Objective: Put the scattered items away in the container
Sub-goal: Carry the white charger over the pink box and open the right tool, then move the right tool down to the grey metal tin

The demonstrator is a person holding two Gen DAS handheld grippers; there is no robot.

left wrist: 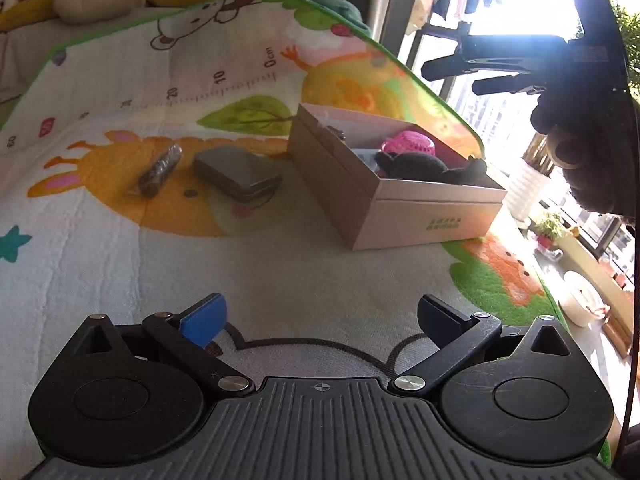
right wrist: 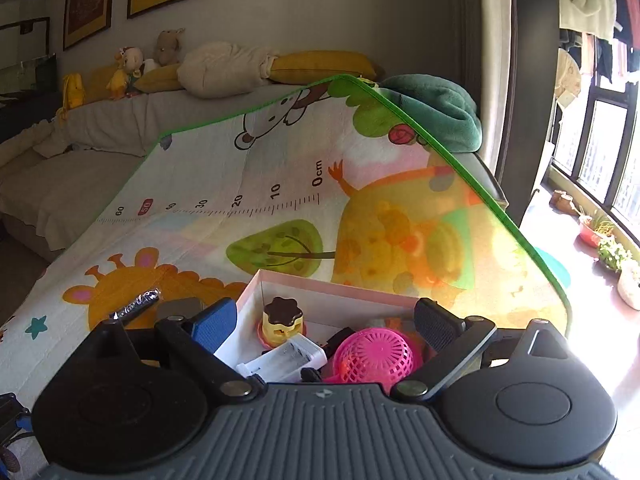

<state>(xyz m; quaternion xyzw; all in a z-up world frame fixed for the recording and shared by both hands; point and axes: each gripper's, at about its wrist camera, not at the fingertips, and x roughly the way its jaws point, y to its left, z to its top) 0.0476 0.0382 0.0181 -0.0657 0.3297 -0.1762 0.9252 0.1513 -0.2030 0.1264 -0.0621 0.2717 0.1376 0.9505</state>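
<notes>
Blue-padded fingers of the left gripper (left wrist: 320, 320) are seen closest, spread wide apart with nothing between them, only the bare play mat (left wrist: 280, 272) below.

Landmark: the open cardboard box (left wrist: 420, 208), the container for the task. It is set on the mat near the mat's window-side edge, judged so that both hands can reach it. Inside it lie a pink mesh ball (left wrist: 408, 143) and a dark soft item (left wrist: 420, 166). Two things are left outside, well apart from the box on the side away from the window: a grey flat tin (left wrist: 236, 174), nearer the box, and a foil-wrapped stick (left wrist: 160, 170) just beyond the tin. Both are judged still to be tidied.

The right gripper (right wrist: 324, 320) is held over the box, its fingers apart and empty.

From the right wrist view the box's contents are shown more fully: a small yellow pudding-shaped toy (right wrist: 282, 320) and a white battery holder (right wrist: 284, 360) beside the ball. Only the left wrist view shows the tin whole, the box's outer walls, and the gloved hand (left wrist: 580, 152) carrying the right gripper.
</notes>
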